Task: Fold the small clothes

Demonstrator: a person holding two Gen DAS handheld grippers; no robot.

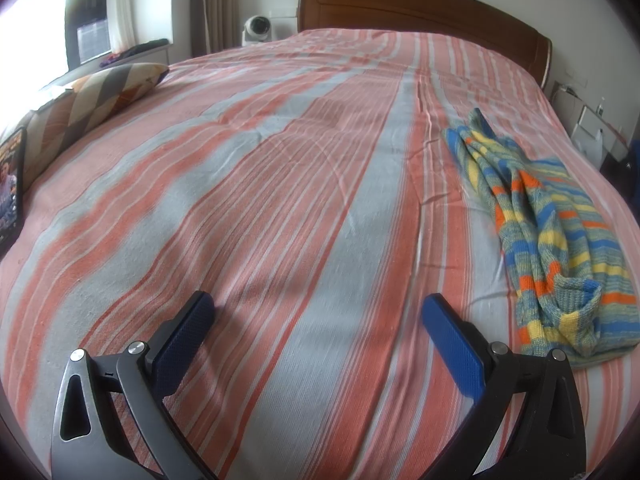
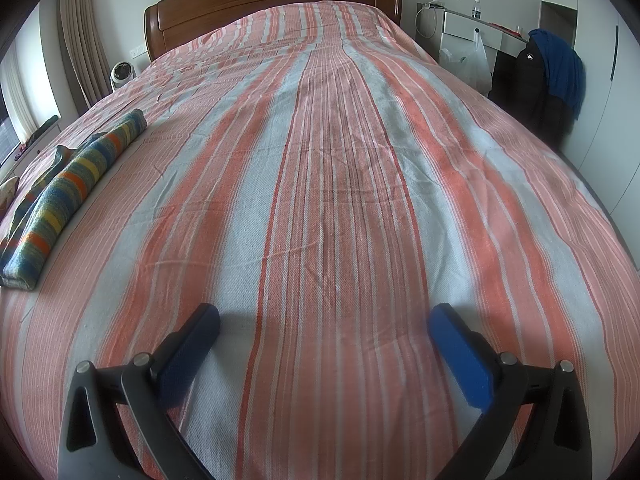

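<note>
My left hand-held gripper (image 1: 316, 312) and right hand-held gripper (image 2: 322, 322) both hover released over the bed (image 1: 280, 160), grasping nothing. The striped knit garment (image 1: 560, 232) lies bunched between them, lengthwise from foot edge towards headboard (image 1: 420, 4). It looks soft, light and floppy; I would pinch its near-end corners.
</note>
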